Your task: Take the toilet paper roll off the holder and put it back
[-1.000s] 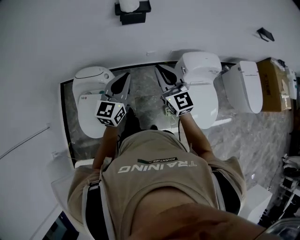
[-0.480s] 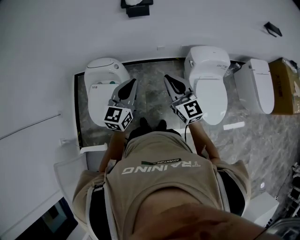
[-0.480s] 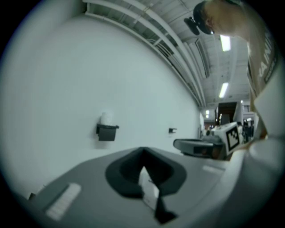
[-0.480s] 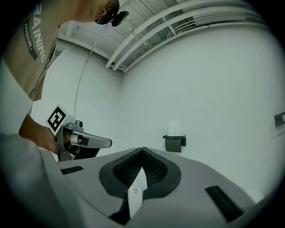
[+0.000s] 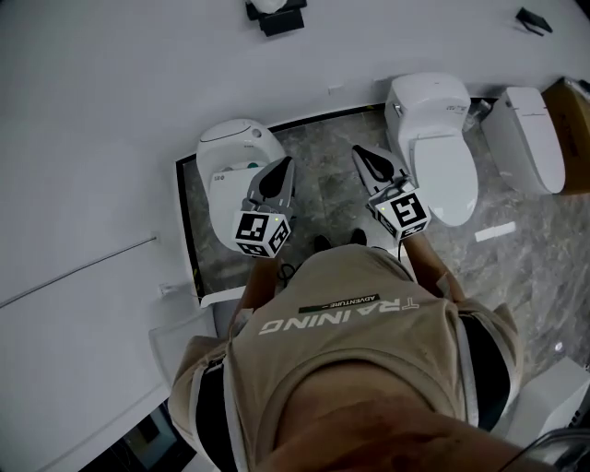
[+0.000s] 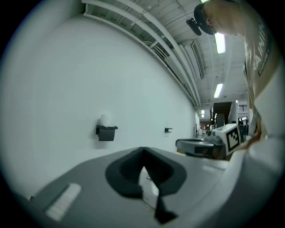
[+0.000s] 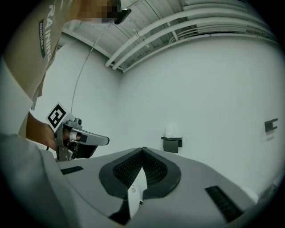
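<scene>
The white toilet paper roll (image 5: 267,5) stands on a black wall holder (image 5: 281,20) at the top of the head view, far ahead of both grippers. In the left gripper view the roll (image 6: 104,120) and holder (image 6: 106,132) sit small on the white wall, left of the jaws. The right gripper view has the roll (image 7: 170,130) and holder (image 7: 171,144) just right of centre. My left gripper (image 5: 281,166) and right gripper (image 5: 361,152) point level at the wall, side by side, both shut and empty, well short of the holder.
A white toilet (image 5: 238,166) stands under my left gripper and another toilet (image 5: 438,138) is to the right of my right gripper. A third toilet (image 5: 535,129) is farther right. Grey marble floor (image 5: 323,184) runs between them. A small black fitting (image 5: 535,18) is on the wall.
The person has stepped toward the wall and both grippers have travelled forward together between the two toilets. Their jaws have stayed shut and empty.
</scene>
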